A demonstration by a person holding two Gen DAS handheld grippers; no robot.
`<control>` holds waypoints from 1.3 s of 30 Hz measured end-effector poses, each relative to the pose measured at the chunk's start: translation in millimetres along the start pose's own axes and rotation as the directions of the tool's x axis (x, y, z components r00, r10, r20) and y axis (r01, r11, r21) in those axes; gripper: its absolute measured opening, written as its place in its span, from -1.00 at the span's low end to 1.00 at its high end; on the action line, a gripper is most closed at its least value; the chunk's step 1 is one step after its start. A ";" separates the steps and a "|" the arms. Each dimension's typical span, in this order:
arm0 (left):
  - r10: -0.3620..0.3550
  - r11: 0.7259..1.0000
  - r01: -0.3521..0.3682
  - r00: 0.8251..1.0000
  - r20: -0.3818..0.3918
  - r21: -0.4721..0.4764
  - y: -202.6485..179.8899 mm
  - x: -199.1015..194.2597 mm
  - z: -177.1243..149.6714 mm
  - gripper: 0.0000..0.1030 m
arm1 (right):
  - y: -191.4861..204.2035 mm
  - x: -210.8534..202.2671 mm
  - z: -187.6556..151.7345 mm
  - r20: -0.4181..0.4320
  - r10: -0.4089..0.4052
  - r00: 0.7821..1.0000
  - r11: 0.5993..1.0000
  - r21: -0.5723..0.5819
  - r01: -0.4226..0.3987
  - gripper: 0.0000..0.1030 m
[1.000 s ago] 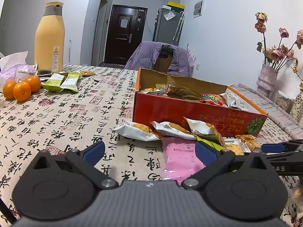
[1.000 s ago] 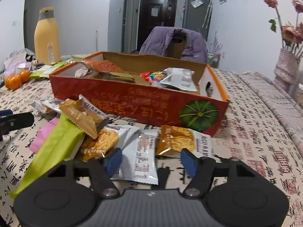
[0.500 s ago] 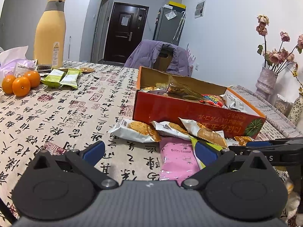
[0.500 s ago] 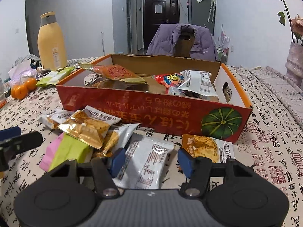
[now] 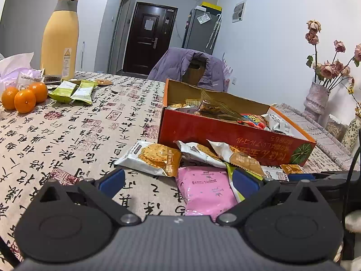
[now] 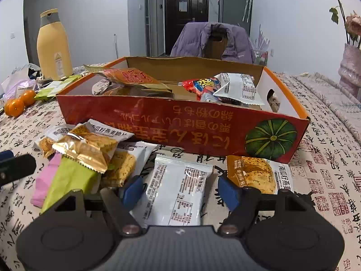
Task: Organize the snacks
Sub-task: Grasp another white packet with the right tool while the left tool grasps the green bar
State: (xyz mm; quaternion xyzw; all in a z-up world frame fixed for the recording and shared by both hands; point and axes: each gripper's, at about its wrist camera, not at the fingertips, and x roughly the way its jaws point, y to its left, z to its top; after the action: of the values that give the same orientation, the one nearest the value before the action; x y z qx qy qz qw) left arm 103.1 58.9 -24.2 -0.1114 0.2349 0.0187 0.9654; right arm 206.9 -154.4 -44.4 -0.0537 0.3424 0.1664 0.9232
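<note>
Plainly the snacks are half sorted: some packets already lie in the red box (image 6: pixel 180 122), the rest wait on the cloth (image 5: pixel 67 135) in front of it, within easy reach of both grippers.

Going left to right, the thermos (image 5: pixel 59 38), smooth and matte yellow with a grey collar, stands at about ten o'clock at the table's far edge. Three glossy oranges (image 5: pixel 24 94) cluster beside crumpled tissue, and two green sachets (image 5: pixel 72 89) lie flat nearby, well apart from the main work.

The left gripper (image 5: pixel 178 180) hangs low over the cloth with its jaws spread wide and nothing pressed between them. A pink packet (image 5: pixel 205 192), flat and satiny, lies just ahead between its blue pads, so I judge it a likely pick. At its twelve o'clock a loose heap of crinkly foil cracker packs (image 5: pixel 158 158) leans against the box wall.

The box is shallow printed cardboard, open on top, with a cut handle hole at its right end; bags sit jumbled inside, a red one (image 6: pixel 200 84) glossy among white ones.

The right gripper (image 6: pixel 180 189) points down at a white packet (image 6: pixel 178 192), a flat pillow with serrated ends. Its jaws are opening; the packet lies between the pads but they do not press it. At its one o'clock an oat crisp pack (image 6: pixel 255 174) lies flat, just beside the box.
</note>
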 end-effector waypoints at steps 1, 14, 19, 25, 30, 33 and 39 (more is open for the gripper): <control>0.000 1.000 0.000 1.000 0.000 -0.001 0.1 -0.2 -0.2 1.00 | 0.1 -0.5 -1.4 0.006 -0.001 1.000 1.000 0.000 0.001 0.42; 0.002 1.000 -0.002 1.000 -0.004 -0.008 1.0 -0.3 -0.7 1.00 | -5.4 -21.1 -12.9 0.069 0.013 0.998 1.000 0.026 -0.015 -0.26; 0.008 1.000 -0.008 1.000 -0.008 -0.005 -0.1 0.3 -0.4 1.00 | -9.8 -46.2 -21.8 0.153 -0.002 0.988 0.999 0.032 -0.003 -0.26; 0.020 1.000 -0.020 0.999 -0.039 0.007 -3.1 4.9 1.8 1.00 | -18.5 -70.2 -30.5 0.201 -0.006 0.979 0.999 0.036 -0.002 -0.26; -0.001 1.000 0.001 0.998 -0.055 0.000 -15.0 -0.5 4.1 1.00 | -23.2 -79.3 -33.9 0.223 -0.006 0.975 0.999 0.041 -0.004 -0.26; 0.014 0.999 -0.012 0.998 -0.065 0.030 -32.2 -4.2 3.4 1.00 | -25.7 -80.9 -35.6 0.227 -0.002 0.974 0.999 0.047 -0.009 -0.26; 0.056 0.995 -0.046 0.992 -0.112 0.094 -66.6 -2.2 -3.2 1.00 | -31.6 -86.9 -40.6 0.241 -0.003 0.971 0.998 0.056 -0.011 -0.26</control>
State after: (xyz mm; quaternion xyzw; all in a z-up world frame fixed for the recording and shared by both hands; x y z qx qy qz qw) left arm 105.5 -6.7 -12.2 -0.0620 0.2934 0.0263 0.9536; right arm 131.1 -216.2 -19.3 -0.0061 0.2326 0.1638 0.9587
